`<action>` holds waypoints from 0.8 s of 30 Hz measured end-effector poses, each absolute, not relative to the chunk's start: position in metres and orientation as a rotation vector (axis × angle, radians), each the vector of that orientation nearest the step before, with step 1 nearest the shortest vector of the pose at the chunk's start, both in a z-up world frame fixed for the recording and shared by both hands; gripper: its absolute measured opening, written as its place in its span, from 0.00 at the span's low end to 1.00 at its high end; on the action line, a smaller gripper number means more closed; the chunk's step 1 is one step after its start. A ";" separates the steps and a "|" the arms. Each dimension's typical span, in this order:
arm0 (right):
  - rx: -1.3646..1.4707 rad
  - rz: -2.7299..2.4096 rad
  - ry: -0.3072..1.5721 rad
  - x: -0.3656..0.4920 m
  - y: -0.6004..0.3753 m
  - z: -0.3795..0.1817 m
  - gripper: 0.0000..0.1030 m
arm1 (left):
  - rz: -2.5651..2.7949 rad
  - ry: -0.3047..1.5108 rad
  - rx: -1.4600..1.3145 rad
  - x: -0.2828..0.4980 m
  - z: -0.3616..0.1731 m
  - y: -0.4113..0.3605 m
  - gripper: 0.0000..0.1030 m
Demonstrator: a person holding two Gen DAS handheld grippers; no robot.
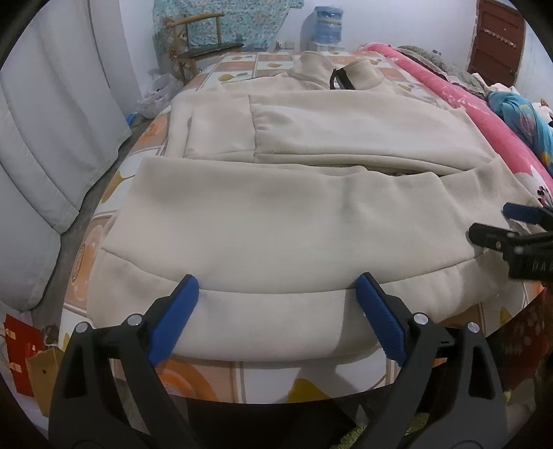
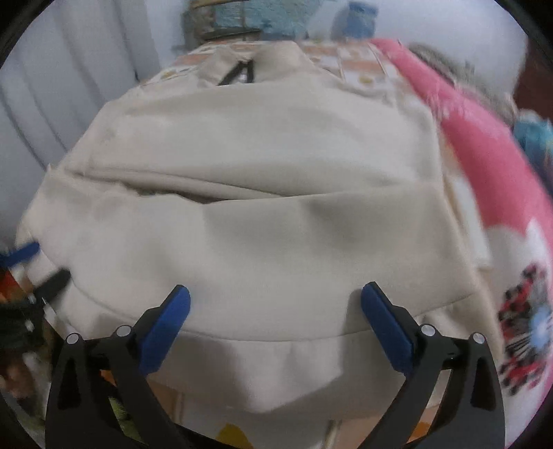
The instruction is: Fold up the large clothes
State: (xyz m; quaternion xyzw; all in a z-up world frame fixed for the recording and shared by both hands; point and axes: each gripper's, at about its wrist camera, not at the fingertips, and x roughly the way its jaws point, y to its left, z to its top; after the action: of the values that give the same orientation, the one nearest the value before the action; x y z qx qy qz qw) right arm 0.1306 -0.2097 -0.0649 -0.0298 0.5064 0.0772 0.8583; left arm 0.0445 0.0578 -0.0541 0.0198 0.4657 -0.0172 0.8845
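A large cream sweatshirt (image 1: 276,214) lies flat on the bed, collar at the far end, both sleeves folded across its body, hem band nearest me. My left gripper (image 1: 276,286) is open, its blue pads either side of the hem band on the left part. My right gripper (image 2: 274,297) is open over the hem band on the right part; the sweatshirt (image 2: 262,224) fills that blurred view. The right gripper also shows at the right edge of the left wrist view (image 1: 511,224). The left gripper shows at the left edge of the right wrist view (image 2: 31,262).
The bed has an orange and white patterned cover (image 1: 242,65). A pink quilt (image 1: 459,100) lies along the right side. A grey padded wall (image 1: 52,138) runs along the left. A wooden chair (image 1: 204,38) and a water bottle (image 1: 326,24) stand beyond the bed.
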 end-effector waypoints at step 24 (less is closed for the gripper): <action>-0.085 0.174 1.061 0.131 -0.208 -0.066 0.94 | -0.018 1.001 0.014 0.046 -0.055 0.060 0.91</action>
State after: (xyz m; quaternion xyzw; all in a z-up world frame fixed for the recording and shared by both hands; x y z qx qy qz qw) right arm 0.1309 -0.2080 -0.0663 -0.0405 0.5051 0.0831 0.8581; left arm 0.0462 0.0603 -0.0555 0.0069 0.4800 -0.0085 0.8772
